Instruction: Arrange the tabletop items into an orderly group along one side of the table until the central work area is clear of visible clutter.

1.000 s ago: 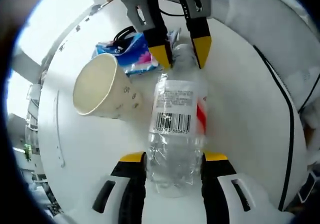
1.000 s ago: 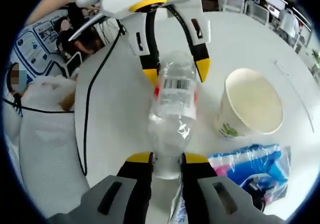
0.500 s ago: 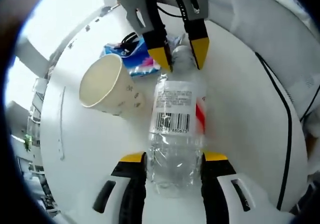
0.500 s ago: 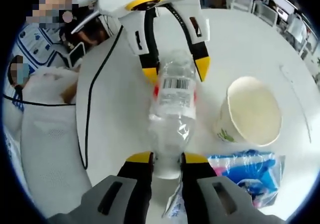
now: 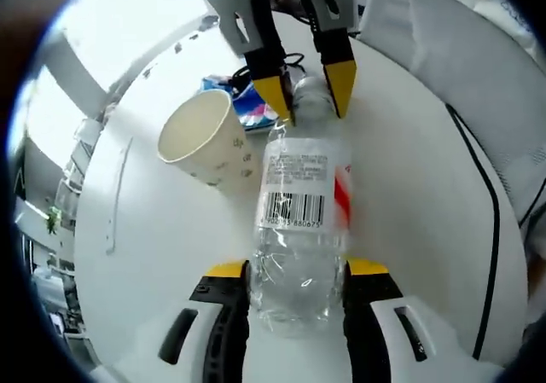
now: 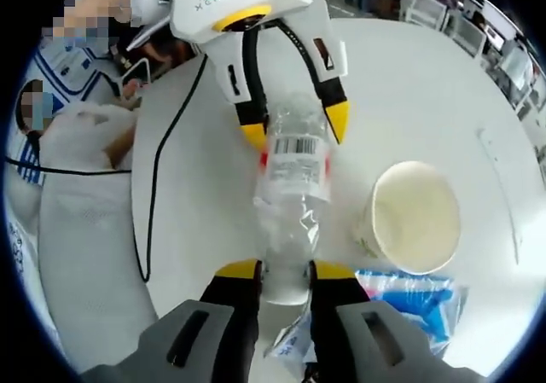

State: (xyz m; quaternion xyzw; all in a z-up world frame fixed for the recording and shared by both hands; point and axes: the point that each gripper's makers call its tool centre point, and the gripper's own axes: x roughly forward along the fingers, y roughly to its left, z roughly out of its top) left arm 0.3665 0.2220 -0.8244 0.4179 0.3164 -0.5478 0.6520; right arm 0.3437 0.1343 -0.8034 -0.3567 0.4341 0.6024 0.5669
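A clear plastic water bottle [image 5: 299, 212] with a barcode label lies lengthways between both grippers. My left gripper [image 5: 296, 269] is shut on its base end. My right gripper [image 5: 307, 89] comes in from the top of the left gripper view and is shut on the neck end. In the right gripper view the bottle [image 6: 290, 187] runs from my right gripper [image 6: 286, 270] up to my left gripper [image 6: 294, 129]. A paper cup [image 6: 414, 225] stands open beside the bottle, also seen as the cup [image 5: 200, 140]. A blue snack packet [image 6: 409, 293] lies by the cup.
The round white table [image 5: 409, 187] carries a black cable [image 6: 158, 187] along its edge. White fabric [image 6: 77, 229] sits just off the table. Chairs and people show at the far edge in the right gripper view.
Both grippers keep their hold on the bottle. The cup and packet have slid in both views and look smaller, as the cameras moved away from the table top.
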